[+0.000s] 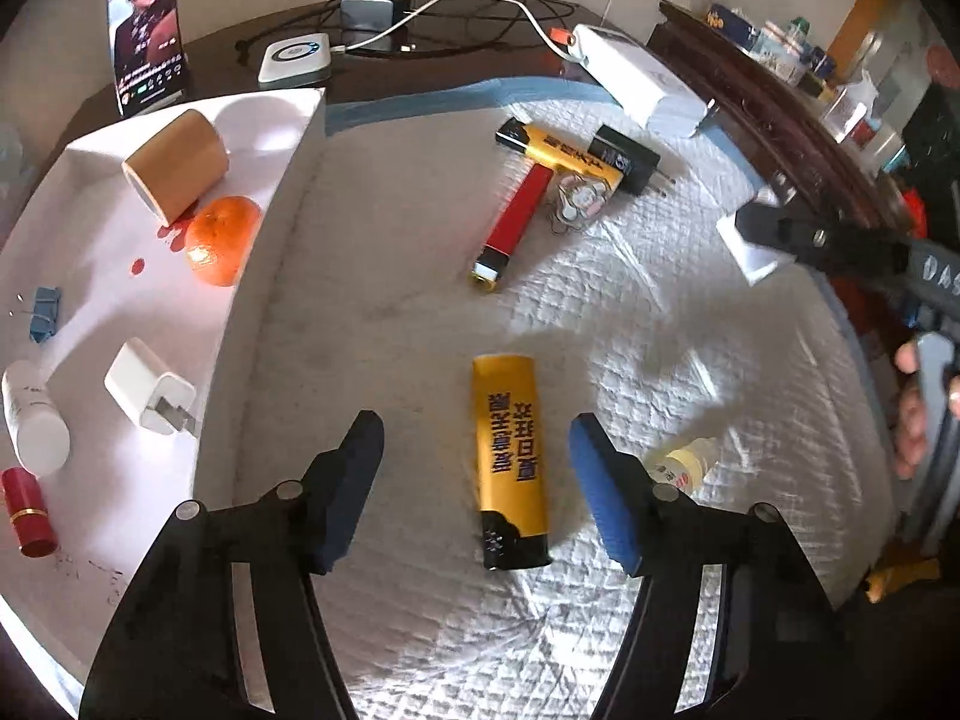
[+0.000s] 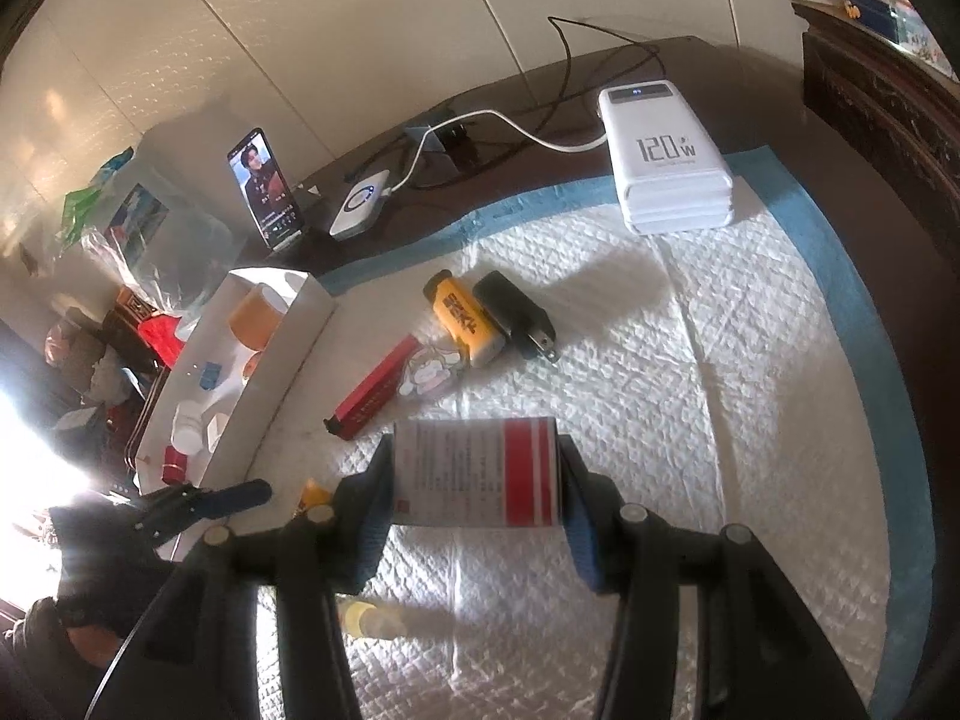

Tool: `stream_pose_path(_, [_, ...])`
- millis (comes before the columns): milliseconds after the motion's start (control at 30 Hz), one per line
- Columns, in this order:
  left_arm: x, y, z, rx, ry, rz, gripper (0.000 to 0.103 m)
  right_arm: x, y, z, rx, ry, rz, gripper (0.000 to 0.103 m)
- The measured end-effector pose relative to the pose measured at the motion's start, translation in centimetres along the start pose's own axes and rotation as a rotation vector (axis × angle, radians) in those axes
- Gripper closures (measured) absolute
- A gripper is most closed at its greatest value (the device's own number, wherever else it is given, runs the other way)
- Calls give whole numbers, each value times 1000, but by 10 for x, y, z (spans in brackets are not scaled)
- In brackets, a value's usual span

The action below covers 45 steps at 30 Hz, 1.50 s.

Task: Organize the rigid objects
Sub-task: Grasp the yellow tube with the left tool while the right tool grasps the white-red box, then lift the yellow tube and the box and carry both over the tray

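A yellow lighter with a black cap point(image 1: 510, 450) lies on the white quilted pad point(image 1: 690, 324). My left gripper point(image 1: 475, 423) stands open astride it, its blue pads apart from the lighter on both sides. My right gripper point(image 2: 474, 450) is shut on a white and red box point(image 2: 480, 474) and holds it above the pad; in the left wrist view that gripper point(image 1: 774, 228) is at the right edge. The white tray point(image 1: 282, 192) at the left holds a bamboo cup point(image 1: 177, 165), an orange point(image 1: 222, 240), a white charger point(image 1: 150, 387), a white bottle point(image 1: 36, 420) and a red lipstick point(image 1: 27, 513).
Further back on the pad lie a second yellow lighter point(image 1: 564, 150), a red lighter point(image 1: 516, 222), a black plug point(image 1: 627, 159) and a cartoon charm point(image 1: 579, 201). A small yellow bottle point(image 1: 684, 462) lies near my left gripper. A white power bank point(image 2: 666, 168), cables and a propped phone point(image 2: 264, 192) stand behind.
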<state>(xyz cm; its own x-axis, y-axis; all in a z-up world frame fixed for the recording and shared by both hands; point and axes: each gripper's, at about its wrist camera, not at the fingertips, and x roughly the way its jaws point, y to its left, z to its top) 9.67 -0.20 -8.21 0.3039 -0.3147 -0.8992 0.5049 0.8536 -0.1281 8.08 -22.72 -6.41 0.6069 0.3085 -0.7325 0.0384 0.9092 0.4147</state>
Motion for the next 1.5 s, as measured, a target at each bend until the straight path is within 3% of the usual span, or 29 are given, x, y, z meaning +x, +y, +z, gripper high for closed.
stream_pose_path(167, [14, -13, -8, 74, 0, 108, 38, -5, 7, 1, -31, -16, -4, 54])
stream_pose_path(233, [15, -13, -11, 55, -14, 113, 41, -7, 12, 2, -54, -26, -6, 54])
stream_pose_path(267, [14, -13, -12, 54, -22, 114, 47, -8, 14, 2, -63, -30, -7, 54])
stream_pose_path(333, [13, -13, -11, 54, -35, 112, 80, -8, 17, 2, -76, -33, -8, 54])
stream_pose_path(533, [10, -7, -12, 3, -68, 94, 80, -21, 28, 3, -118, -84, -15, 54])
stream_pose_path(800, [-45, 3, -2, -78, -237, 51, 80, -64, 56, 19, -202, -242, -7, 54])
stream_pose_path(967, [-68, 9, 3, -109, -296, 36, 80, -87, 72, 30, -245, -314, 17, 54])
stream_pose_path(1133, [-88, 10, 4, -109, -344, 25, 80, -146, 51, 45, -211, -448, -46, 54])
stream_pose_path(1267, [-100, 18, 6, -125, -370, 18, 80, -229, 30, 47, -170, -586, -112, 54])
stream_pose_path(1400, [-115, 21, 12, -115, -399, 11, 80, -313, 53, 42, -269, -723, -167, 54])
stream_pose_path(1500, [-128, 20, 17, -98, -427, 4, 80, -350, 80, 42, -331, -778, -140, 53])
